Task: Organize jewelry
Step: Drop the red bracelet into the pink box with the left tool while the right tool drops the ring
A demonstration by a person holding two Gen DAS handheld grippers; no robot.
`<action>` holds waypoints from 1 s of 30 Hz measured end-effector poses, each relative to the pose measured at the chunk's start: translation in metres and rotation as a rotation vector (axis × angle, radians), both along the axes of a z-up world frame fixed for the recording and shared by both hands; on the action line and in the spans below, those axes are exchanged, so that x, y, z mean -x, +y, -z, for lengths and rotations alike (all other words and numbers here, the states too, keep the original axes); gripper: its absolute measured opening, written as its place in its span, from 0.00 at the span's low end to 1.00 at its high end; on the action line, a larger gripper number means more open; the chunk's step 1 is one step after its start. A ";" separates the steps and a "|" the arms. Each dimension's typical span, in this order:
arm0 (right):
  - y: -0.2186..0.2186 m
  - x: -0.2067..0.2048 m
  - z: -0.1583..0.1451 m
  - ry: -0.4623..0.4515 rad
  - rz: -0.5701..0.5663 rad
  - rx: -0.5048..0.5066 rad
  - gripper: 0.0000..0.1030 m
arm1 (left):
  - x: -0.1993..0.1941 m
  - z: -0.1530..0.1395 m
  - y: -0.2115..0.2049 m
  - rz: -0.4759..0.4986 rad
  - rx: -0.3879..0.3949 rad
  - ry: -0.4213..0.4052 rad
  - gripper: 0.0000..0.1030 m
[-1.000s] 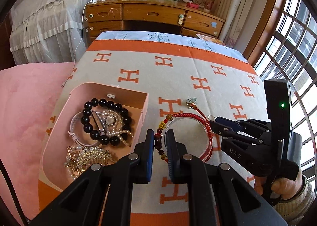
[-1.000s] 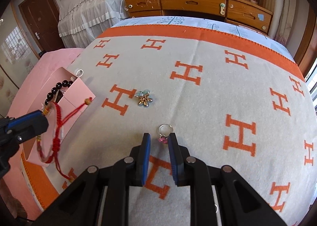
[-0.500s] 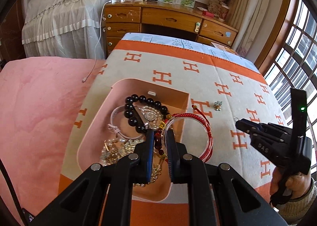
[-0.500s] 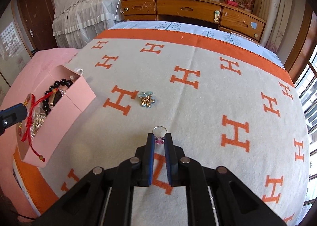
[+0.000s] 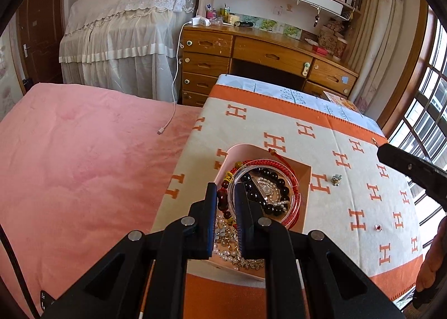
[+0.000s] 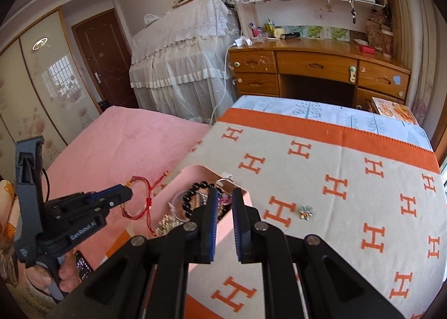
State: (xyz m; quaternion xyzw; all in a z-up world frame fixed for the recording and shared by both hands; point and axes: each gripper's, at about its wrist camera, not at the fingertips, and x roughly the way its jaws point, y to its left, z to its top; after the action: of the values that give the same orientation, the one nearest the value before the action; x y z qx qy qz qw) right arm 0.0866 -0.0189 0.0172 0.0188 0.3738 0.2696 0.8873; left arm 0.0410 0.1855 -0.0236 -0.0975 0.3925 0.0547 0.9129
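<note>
My left gripper (image 5: 226,198) is shut on a bundle of bracelets (image 5: 282,166): red cord, a clear bangle and dark red beads. It hangs over the pink box (image 5: 306,201), which holds black beads, pearls and gold pieces. From the right wrist view the left gripper (image 6: 125,194) dangles the red cord bracelet (image 6: 146,198) beside the pink box (image 6: 192,172). My right gripper (image 6: 225,203) is shut on a silver ring (image 6: 222,181) with a pink stone, lifted above the box's near corner. At the right edge of the left wrist view is the right gripper (image 5: 384,151).
A small flower charm (image 5: 336,179) (image 6: 305,211) and a tiny red-stone piece (image 5: 378,227) lie on the orange H-pattern blanket (image 6: 349,179). A pink bedspread (image 5: 83,165) lies to the left. A wooden desk (image 6: 315,64) stands beyond, and a phone (image 6: 83,264) sits under the left hand.
The left gripper carried the bracelets leftwards until they hang over the pink box. The right gripper shut on the ring, lifted it off the blanket and moved it towards the box.
</note>
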 end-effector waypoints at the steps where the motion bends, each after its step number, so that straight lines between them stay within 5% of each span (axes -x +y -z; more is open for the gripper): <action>1: 0.004 0.000 -0.003 -0.003 -0.001 -0.016 0.10 | 0.001 0.001 0.002 0.000 0.002 0.001 0.10; 8: 0.031 -0.006 0.014 0.070 -0.022 -0.101 0.10 | -0.005 0.020 0.004 0.015 0.016 0.059 0.10; 21: 0.051 -0.014 0.067 0.204 -0.039 -0.027 0.11 | -0.021 0.059 -0.008 0.063 0.005 0.156 0.11; 30: 0.044 -0.010 0.068 0.207 -0.035 -0.040 0.11 | -0.019 0.058 -0.019 0.067 -0.034 0.143 0.24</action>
State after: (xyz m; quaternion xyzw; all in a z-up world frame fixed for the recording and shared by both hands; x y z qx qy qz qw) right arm 0.0968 0.0248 -0.0511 0.0576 0.4581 0.2890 0.8386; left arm 0.0602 0.1669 -0.0817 -0.0646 0.4590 0.0374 0.8853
